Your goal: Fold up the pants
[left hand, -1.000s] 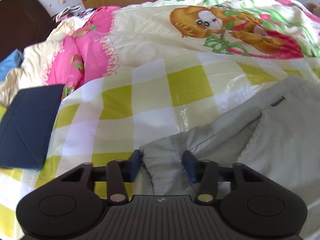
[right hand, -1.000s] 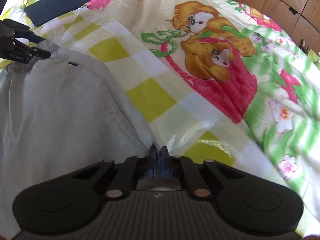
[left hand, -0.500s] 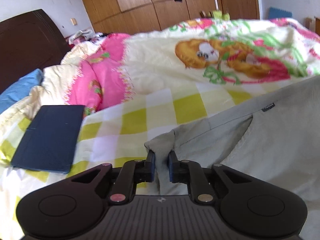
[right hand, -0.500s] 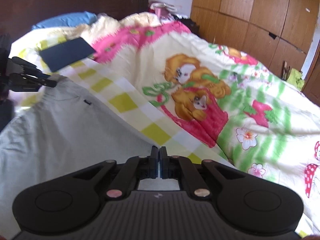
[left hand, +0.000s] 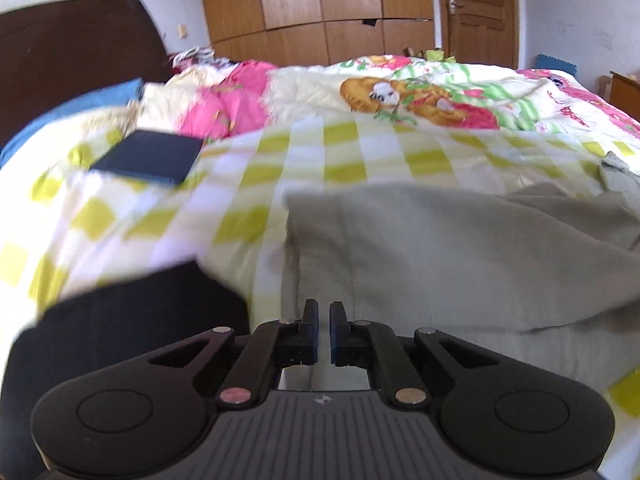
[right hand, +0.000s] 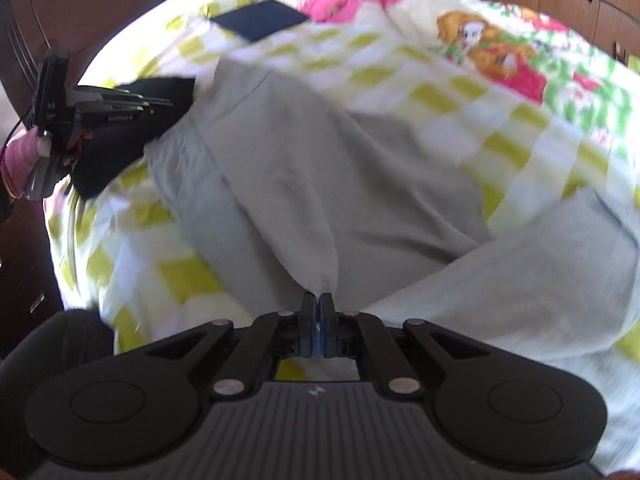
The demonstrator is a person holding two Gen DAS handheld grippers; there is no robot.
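A big bed (left hand: pixel 160 216) has a yellow checked blanket. Brown wooden closets (left hand: pixel 320 8) and white walls (left hand: pixel 568 12) stand behind.
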